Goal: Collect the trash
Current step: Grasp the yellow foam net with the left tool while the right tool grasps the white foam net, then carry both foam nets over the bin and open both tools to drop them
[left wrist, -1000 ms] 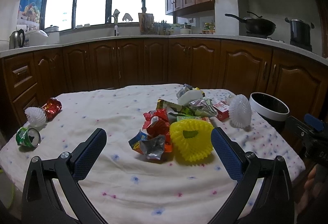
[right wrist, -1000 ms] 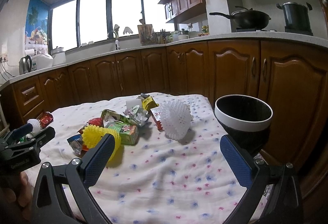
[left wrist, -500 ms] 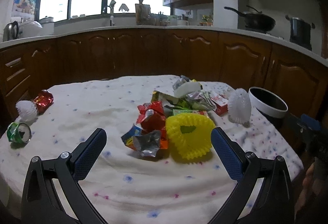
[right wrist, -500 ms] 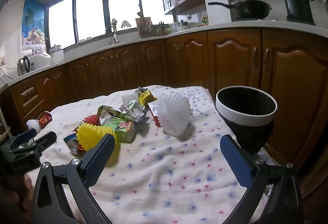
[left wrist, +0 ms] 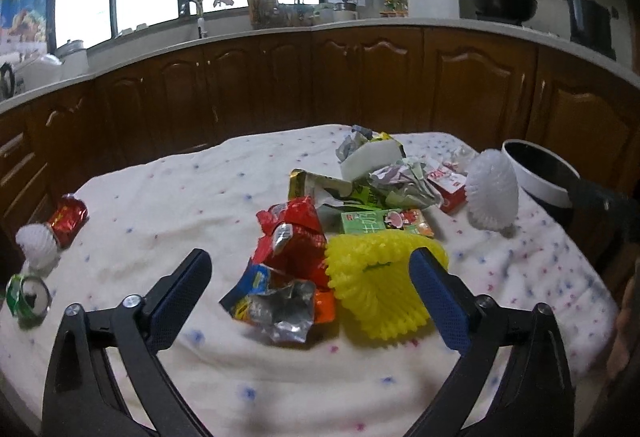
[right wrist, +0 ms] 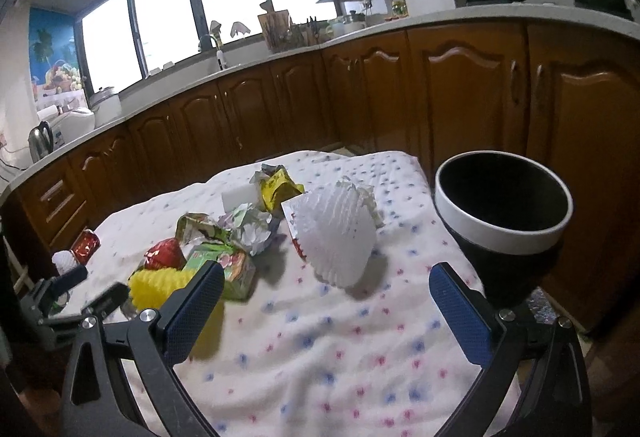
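A pile of trash lies mid-table: a crumpled foil wrapper, a red wrapper, a yellow foam net, a green carton and a white foam net. My left gripper is open and empty, its jaws either side of the foil wrapper and yellow net, just short of them. My right gripper is open and empty, low over the cloth before the white foam net. A black bin with a white rim stands off the table's right edge.
The table carries a dotted white cloth. At its left edge lie a crushed green can, a small white foam net and a red can. Brown kitchen cabinets run behind the table.
Both grippers have moved forward and down toward the trash pile. Both have stayed open and empty.
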A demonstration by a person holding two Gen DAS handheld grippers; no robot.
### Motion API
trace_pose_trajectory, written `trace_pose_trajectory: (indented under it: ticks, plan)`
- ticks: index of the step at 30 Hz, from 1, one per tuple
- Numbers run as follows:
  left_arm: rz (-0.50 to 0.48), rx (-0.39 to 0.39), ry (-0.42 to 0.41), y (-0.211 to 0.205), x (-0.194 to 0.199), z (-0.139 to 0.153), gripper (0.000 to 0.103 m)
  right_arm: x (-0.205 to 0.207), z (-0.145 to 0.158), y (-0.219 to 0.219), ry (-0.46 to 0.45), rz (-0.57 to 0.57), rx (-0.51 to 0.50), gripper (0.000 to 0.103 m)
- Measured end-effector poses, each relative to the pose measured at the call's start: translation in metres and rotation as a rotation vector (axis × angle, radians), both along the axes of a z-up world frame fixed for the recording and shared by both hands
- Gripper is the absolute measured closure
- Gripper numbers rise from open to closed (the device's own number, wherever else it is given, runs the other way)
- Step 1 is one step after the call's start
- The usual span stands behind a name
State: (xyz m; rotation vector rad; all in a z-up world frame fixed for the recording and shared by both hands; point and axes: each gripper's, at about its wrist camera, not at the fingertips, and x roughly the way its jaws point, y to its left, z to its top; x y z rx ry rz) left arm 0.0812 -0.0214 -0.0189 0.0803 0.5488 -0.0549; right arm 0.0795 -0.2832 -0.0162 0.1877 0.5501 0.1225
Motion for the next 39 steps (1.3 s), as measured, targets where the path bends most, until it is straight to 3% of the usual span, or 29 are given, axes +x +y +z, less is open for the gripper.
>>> trace_pose_trajectory:
  ticks: [3,6,9,11,12,13,14,17,28,39]
  plan:
    - [-0.024,0.011,0.043,-0.006,0.012,-0.007,0.011,0.021,-0.004,-0.002,0.036,0.008,0.009,0.001]
    - [-0.049,-0.001,0.084,-0.009,0.022,-0.012,0.025,0.045,-0.013,-0.004,0.088,0.008,0.008,0.006]
    - [-0.067,-0.006,0.113,-0.011,0.030,-0.016,0.051,0.066,-0.024,-0.007,0.140,0.003,0.009,0.017]
    - [-0.084,-0.027,0.147,-0.011,0.036,-0.020,0.072,0.077,-0.032,-0.010,0.169,0.008,0.024,0.037]
    - [-0.093,-0.040,0.159,-0.011,0.038,-0.022,0.077,0.082,-0.035,-0.012,0.180,0.011,0.035,0.047]
    - [-0.103,-0.054,0.171,-0.011,0.040,-0.024,0.085,0.085,-0.038,-0.014,0.189,0.016,0.049,0.073]
    - [-0.108,-0.062,0.176,-0.011,0.040,-0.024,0.088,0.086,-0.039,-0.015,0.195,0.020,0.056,0.083]
    - [-0.119,-0.068,0.163,-0.012,0.034,-0.019,0.090,0.078,-0.035,-0.014,0.163,0.022,0.049,0.088]
    - [-0.203,-0.107,0.022,-0.030,0.015,0.038,0.091,0.035,-0.003,-0.034,0.082,0.007,0.075,0.088]
    - [-0.279,-0.142,0.037,-0.088,0.055,0.046,0.091,0.023,0.016,-0.102,0.053,-0.111,0.081,0.088]
